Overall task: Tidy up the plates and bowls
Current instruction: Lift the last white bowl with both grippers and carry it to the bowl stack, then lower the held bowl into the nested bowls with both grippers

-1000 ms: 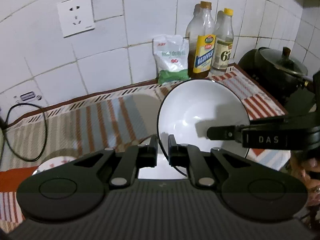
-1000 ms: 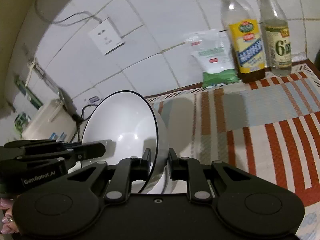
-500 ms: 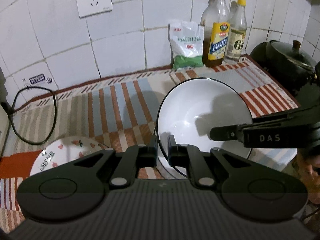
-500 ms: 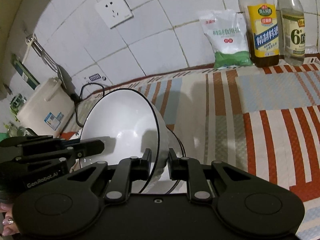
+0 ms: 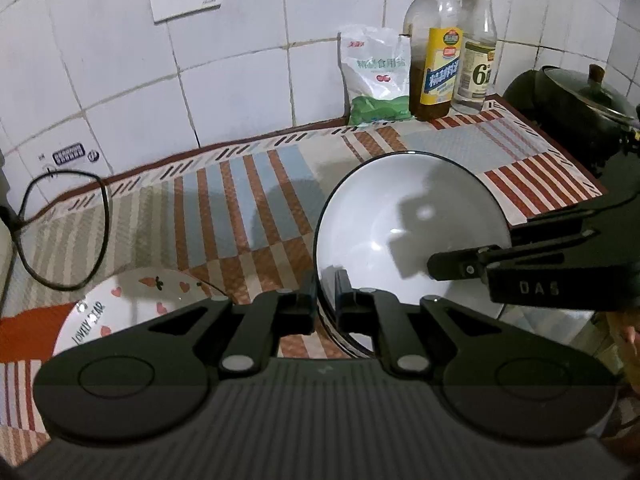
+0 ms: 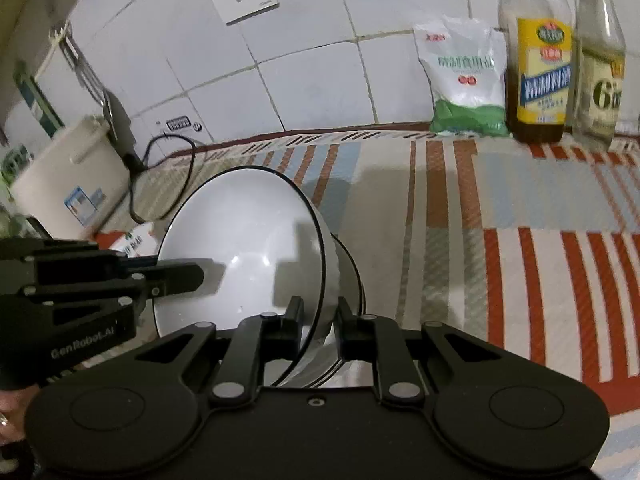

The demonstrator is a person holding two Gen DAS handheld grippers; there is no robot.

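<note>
A white bowl (image 5: 408,232) with a thin black rim is held tilted above the striped cloth. My left gripper (image 5: 327,300) is shut on its near-left rim. My right gripper (image 6: 318,316) is shut on the opposite rim of the same bowl (image 6: 248,240). A second bowl (image 6: 352,276) sits under or behind it; its contact with the first is unclear. The right gripper also shows in the left wrist view (image 5: 440,270), reaching in from the right. A white plate (image 5: 120,312) with hearts and lettering lies flat on the cloth, left of the bowl.
Two bottles (image 5: 440,52) and a white-green bag (image 5: 376,76) stand against the tiled wall. A dark lidded pot (image 5: 580,100) is at the far right. A black cable (image 5: 64,232) loops at the left. A cream rice cooker (image 6: 68,176) stands far left.
Both grippers have come down and tilted forward with the bowl between them. More of the cloth and the heart plate has come into view. Both grips are unchanged.
</note>
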